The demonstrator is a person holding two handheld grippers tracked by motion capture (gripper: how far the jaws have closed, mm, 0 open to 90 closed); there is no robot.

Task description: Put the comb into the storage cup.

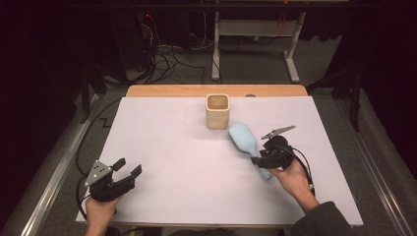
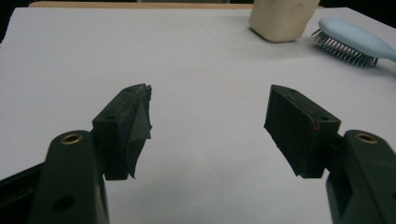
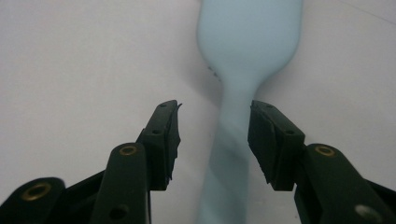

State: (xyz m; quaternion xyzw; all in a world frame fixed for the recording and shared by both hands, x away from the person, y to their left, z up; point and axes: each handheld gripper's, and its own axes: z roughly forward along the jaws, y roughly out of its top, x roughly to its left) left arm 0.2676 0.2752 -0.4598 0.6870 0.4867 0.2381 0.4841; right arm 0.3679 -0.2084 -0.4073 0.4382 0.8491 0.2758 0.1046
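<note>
A light blue hairbrush (image 1: 243, 136) lies bristles down on the white sheet (image 1: 172, 147), right of the middle, with its handle pointing toward the near right. My right gripper (image 1: 260, 158) stands over that handle. In the right gripper view the hairbrush (image 3: 247, 46) handle runs between the jaws of the right gripper (image 3: 215, 109); there is a clear gap at the left pad, and the right pad is close to it. My left gripper (image 1: 129, 167) rests open at the near left with nothing between the jaws of the left gripper (image 2: 210, 98). The hairbrush (image 2: 355, 42) shows its bristles at the far right.
A beige square cup (image 1: 217, 112) stands upright at the back middle, just behind the brush head, and the cup (image 2: 279, 21) is also at the top of the left gripper view. The wooden table edge (image 1: 216, 91) runs behind the sheet. Cables and a frame lie on the floor beyond.
</note>
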